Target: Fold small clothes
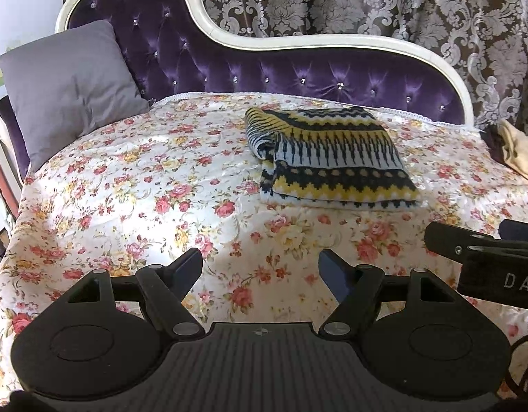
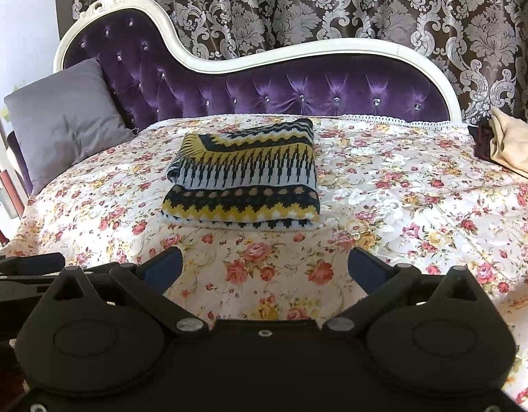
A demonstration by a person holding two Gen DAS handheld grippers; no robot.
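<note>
We have both claws hanging over the near edge of the daybed [image 2: 384, 178], and neither one holds anything: the left claw [image 1: 260, 267] has its fingers spread wide over the flowered cover, and the right claw [image 2: 264, 267] is spread the same way, with only bare cover between its pads. The knitted garment [image 2: 243, 182], striped in yellow, dark blue and white, lies as a thick, tidy rectangle on the cover, about midway between the near edge and the tufted purple backrest [image 2: 298, 92], well clear of the grey pillow [image 2: 65, 120] at the left end and of the beige cloth [image 2: 514, 144] at the right end. We judge that the folding of this piece is done or very nearly so, and that we are at the pause after letting go. If a further fold or a tidy-up is wanted, the next move calls for both claws to reach forward and take the near corners of the bundle; otherwise it calls for fetching another garment, perhaps the beige one. The bundle's long axis runs across the daybed, roughly parallel to the near edge and the backrest. A long folded edge faces us, and the layered, rolled-looking end, best seen in the left wrist view [image 1: 264, 144], points toward the pillow end.
</note>
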